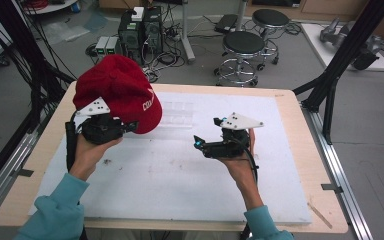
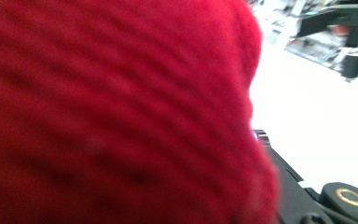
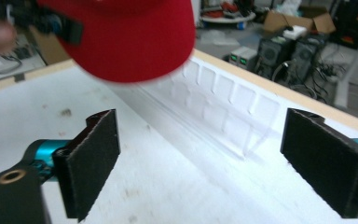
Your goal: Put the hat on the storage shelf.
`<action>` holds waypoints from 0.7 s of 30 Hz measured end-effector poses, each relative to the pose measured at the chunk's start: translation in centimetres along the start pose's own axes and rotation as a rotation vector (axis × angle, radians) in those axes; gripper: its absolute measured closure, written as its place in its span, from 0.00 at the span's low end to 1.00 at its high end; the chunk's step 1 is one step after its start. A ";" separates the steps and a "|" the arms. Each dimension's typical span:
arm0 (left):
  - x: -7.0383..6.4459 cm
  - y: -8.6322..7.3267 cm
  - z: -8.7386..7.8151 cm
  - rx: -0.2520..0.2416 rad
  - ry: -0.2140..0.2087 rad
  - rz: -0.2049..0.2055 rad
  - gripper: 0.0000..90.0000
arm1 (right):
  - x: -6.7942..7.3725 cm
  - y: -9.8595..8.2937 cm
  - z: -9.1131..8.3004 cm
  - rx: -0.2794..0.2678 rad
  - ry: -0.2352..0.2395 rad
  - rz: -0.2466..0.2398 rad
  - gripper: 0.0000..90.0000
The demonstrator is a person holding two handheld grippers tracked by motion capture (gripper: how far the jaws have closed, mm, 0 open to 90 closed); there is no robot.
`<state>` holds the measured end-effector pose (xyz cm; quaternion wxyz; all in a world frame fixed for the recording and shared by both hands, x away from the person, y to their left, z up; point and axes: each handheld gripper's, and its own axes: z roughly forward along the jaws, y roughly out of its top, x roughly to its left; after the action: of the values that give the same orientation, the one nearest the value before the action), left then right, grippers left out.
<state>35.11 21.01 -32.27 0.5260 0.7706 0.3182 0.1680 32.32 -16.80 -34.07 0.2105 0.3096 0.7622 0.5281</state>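
I have the red cap [image 1: 117,90] lifted off the table's white sheet [image 1: 180,170], held up at the far left by my left gripper [image 1: 130,126], which seems clamped on its rim, though the jaws are hidden under the cloth. A clear plastic tray [image 3: 223,112] lies just beyond it. My right gripper [image 3: 214,154] hovers empty, jaws spread wide, near the table's middle. I judge this as mid-carry; next I must bring the cap to a spot and steady it. In the left gripper view, blurred red knit hides the grip.
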 end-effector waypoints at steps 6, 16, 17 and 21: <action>1.3 1.1 0.1 0.042 0.051 0.043 0.94 | -0.3 -0.3 -2.3 -0.031 -0.045 -0.021 0.12; 2.9 1.3 1.3 0.105 0.117 0.078 0.94 | -1.6 -3.2 -5.7 -0.033 -0.112 0.012 0.12; 3.1 1.4 1.3 0.112 0.122 0.084 0.94 | -1.6 -3.7 -6.1 -0.033 -0.118 0.019 0.12; 3.4 1.7 1.7 0.123 0.138 0.092 0.94 | -2.1 -5.7 -7.5 -0.038 -0.145 0.047 0.12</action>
<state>39.17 21.65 -31.68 0.4462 0.8019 0.3278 0.2246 27.55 -24.71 -36.81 0.2583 0.3608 0.7274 0.5234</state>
